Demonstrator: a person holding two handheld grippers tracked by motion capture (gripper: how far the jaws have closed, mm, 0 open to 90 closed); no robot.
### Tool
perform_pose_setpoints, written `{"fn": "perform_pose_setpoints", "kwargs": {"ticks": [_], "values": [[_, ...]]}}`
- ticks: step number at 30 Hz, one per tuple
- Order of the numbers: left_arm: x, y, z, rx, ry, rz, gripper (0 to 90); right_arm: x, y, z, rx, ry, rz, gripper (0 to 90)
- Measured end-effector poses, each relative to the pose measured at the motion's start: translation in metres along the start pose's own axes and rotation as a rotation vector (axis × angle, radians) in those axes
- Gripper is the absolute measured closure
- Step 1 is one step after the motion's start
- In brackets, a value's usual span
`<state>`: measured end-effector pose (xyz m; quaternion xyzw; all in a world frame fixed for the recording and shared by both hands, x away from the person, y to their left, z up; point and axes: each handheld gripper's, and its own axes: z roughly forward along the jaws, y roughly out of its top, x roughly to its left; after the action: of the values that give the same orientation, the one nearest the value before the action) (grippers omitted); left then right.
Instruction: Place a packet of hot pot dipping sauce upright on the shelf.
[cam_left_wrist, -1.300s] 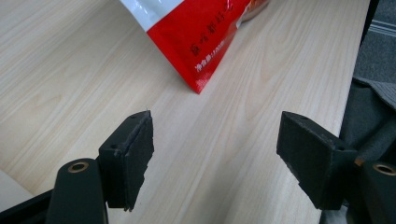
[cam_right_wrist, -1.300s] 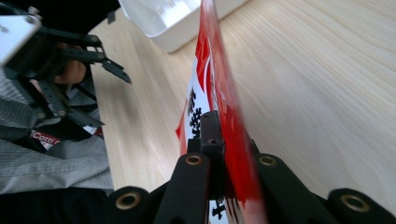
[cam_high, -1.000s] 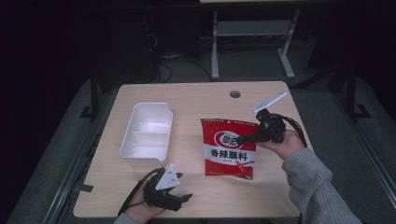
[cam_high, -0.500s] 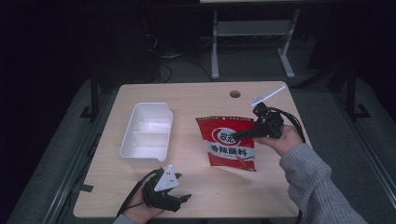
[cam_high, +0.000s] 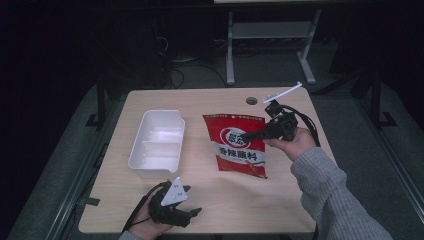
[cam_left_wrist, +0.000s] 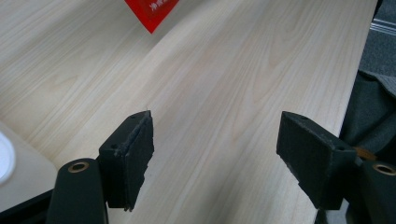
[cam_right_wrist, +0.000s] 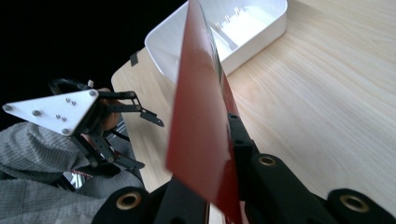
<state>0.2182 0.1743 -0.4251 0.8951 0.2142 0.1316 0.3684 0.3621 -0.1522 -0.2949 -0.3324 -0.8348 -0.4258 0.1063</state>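
Red packet (cam_high: 237, 142), a flat pouch with white lettering, is hanging over the middle of the desk (cam_high: 215, 205), gripped at its right edge by the right gripper (cam_high: 246, 136) and tilting so that its near corner is pointing down toward the wood. In the right gripper view the packet (cam_right_wrist: 201, 121) is standing edge-on between the two black jaws, which are closing flat against both faces of it, so the hold looks firm. To its left the white tray (cam_high: 157, 142) with two compartments is sitting empty, just beside the packet but apart from it. I judge the step in hand to be the carrying of the lifted packet, most likely toward that tray. The next move is calling for a steady sweep to the left, keeping the pouch clear of the tray's right rim, then a lowering into one compartment before the jaws let go; since the pouch looks longer than the tray is wide, it may need turning to lie along the tray. The left gripper (cam_high: 192, 212) is resting at the near edge of the desk, left of centre, well apart from the packet. Its jaws are standing wide apart with only bare wood between them, and a red corner of the packet (cam_left_wrist: 150, 11) is showing far beyond them.
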Motion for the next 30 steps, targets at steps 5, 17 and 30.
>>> {"fn": "perform_pose_setpoints", "kwargs": {"ticks": [5,17,30], "values": [[0.002,-0.003,-0.003,0.002,0.011,-0.002,26.7,0.006,0.008,0.001,-0.010,0.004,-0.001,88.5],[0.002,-0.004,-0.004,0.003,0.021,-0.001,26.4,0.020,0.029,0.011,-0.033,0.017,-0.008,88.5],[0.003,-0.007,-0.003,0.005,0.016,0.003,25.8,0.035,0.057,0.027,-0.057,0.036,-0.018,88.5]]}}
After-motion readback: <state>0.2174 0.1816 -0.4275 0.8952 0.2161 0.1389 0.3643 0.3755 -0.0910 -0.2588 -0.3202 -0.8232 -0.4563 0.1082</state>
